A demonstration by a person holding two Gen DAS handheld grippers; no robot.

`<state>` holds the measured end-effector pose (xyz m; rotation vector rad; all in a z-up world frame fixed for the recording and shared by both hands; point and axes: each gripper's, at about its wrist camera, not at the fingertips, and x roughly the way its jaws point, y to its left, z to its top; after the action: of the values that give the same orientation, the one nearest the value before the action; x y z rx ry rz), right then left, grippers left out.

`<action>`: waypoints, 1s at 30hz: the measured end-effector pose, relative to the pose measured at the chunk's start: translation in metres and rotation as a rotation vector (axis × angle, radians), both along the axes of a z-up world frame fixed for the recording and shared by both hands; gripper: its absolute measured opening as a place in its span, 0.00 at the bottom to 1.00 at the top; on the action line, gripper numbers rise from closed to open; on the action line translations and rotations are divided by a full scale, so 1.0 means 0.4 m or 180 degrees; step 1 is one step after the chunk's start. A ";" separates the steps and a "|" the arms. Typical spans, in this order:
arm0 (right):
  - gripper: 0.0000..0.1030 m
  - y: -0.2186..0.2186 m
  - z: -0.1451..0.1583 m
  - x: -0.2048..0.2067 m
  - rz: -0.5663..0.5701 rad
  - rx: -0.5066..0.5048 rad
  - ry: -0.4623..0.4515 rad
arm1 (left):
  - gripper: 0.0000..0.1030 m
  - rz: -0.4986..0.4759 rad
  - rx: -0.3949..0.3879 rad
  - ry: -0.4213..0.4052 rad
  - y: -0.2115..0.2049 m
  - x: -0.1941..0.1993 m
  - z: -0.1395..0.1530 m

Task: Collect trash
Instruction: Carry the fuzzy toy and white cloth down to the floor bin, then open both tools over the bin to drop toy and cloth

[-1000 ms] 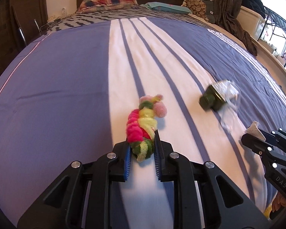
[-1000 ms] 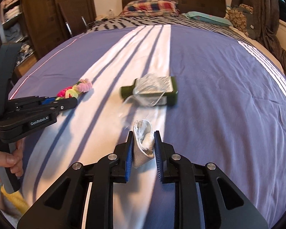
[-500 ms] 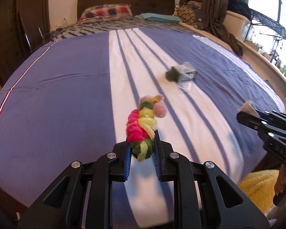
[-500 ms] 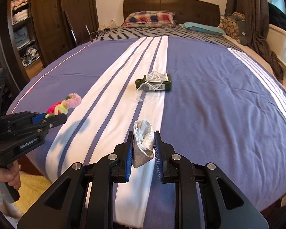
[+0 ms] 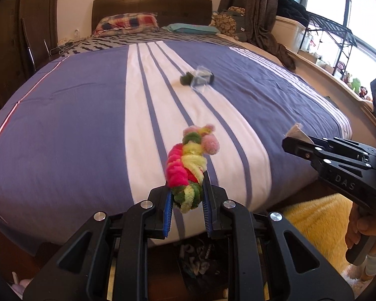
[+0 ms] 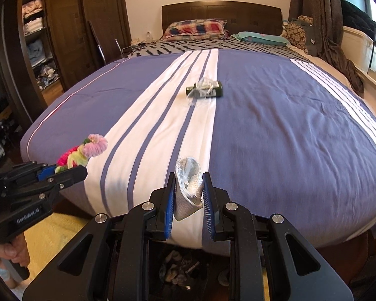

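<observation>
Fuzzy pink and green trash squeezed in the left gripper, small white pouch squeezed in the right gripper, dark bottle far ahead on the bed.

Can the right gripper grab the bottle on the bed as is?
Probably not. The right gripper is shut on a grey pouch, and the bottle lies far up the bed. Nothing blocks the path, but the jaws are full.

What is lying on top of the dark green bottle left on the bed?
A crumpled clear plastic wrapper drapes over the dark green bottle, spilling onto the striped purple-and-white bedspread. It covers most of the bottle's label.
</observation>
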<state>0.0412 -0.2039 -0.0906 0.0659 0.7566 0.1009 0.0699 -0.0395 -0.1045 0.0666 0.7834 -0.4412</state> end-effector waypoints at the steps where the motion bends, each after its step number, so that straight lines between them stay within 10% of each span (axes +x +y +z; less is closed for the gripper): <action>1: 0.21 0.000 -0.007 -0.008 -0.0001 0.0004 0.0013 | 0.19 -0.0008 -0.0009 0.0023 0.000 -0.012 -0.007; 30: 0.21 0.031 -0.311 -0.096 0.0023 0.0099 0.0840 | 0.19 -0.0076 0.0289 0.1102 -0.012 -0.100 -0.377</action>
<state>0.0026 -0.1916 -0.2148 0.1075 1.0191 0.1122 0.0300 -0.0442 -0.2553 0.0854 1.1444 -0.4453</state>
